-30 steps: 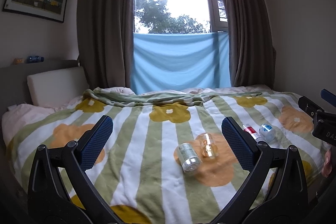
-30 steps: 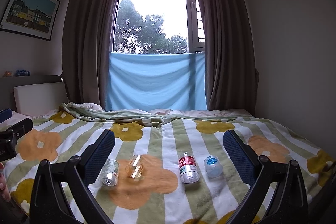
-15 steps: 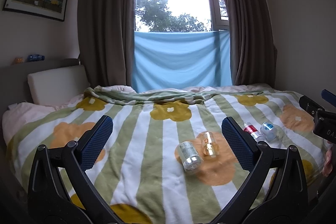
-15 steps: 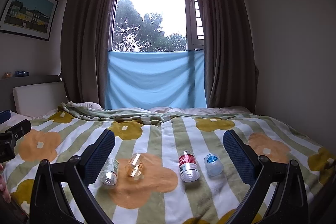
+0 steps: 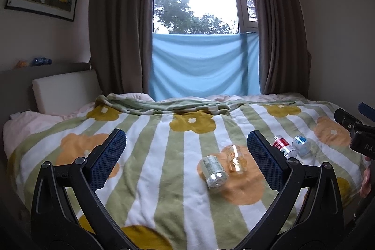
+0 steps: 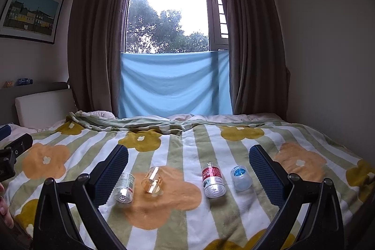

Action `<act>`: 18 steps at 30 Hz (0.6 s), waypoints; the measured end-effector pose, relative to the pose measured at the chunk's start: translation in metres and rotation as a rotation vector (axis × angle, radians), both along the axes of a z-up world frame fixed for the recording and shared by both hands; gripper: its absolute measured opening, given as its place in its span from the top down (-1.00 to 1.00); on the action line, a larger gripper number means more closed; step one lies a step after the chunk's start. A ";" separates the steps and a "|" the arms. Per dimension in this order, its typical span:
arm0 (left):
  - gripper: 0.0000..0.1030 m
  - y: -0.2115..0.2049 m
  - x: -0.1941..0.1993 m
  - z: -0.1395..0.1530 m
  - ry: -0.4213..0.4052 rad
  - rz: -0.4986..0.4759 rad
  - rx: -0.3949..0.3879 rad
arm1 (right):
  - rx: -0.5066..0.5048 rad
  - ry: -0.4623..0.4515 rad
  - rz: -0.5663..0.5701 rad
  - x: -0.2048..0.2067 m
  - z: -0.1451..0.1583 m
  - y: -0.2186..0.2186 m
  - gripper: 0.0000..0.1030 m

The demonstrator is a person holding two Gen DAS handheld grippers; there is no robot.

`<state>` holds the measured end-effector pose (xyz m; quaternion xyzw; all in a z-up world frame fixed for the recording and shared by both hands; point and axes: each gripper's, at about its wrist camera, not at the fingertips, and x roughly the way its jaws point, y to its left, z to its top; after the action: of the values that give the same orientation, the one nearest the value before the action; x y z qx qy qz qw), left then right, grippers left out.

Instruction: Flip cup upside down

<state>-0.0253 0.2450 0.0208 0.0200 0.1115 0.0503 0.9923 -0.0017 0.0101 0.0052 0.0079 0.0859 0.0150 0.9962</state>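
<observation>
A clear amber cup (image 5: 236, 161) (image 6: 153, 180) lies on its side on an orange flower of the striped blanket (image 5: 150, 156) (image 6: 182, 214). My left gripper (image 5: 186, 144) is open with nothing in it, held above the bed short of the cup, which shows just inside its right finger (image 5: 264, 158). My right gripper (image 6: 188, 156) is also open and empty. The cup sits ahead of it, near its left finger (image 6: 112, 170).
Beside the cup lie a clear labelled bottle (image 5: 214, 171) (image 6: 124, 188), a red-labelled bottle (image 5: 282, 145) (image 6: 212, 180) and a small blue-labelled bottle (image 5: 301, 144) (image 6: 241, 177). A hand (image 5: 366, 179) (image 6: 4, 210) shows at the frame edges. Curtains and a window stand behind the bed.
Both views have shifted only slightly. The cup and bottles lie where they were, and both grippers stay open.
</observation>
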 end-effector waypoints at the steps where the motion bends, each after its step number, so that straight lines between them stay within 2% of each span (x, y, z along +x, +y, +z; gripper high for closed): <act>1: -0.99 0.000 0.000 -0.001 0.001 0.000 0.000 | 0.001 0.000 0.001 0.000 0.000 0.000 -0.99; 18: -0.99 -0.001 -0.001 -0.006 0.004 0.007 0.006 | -0.012 0.019 0.006 0.005 0.000 0.004 -0.99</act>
<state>-0.0261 0.2437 0.0147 0.0228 0.1132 0.0542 0.9918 0.0029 0.0143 0.0047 0.0018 0.0954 0.0175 0.9953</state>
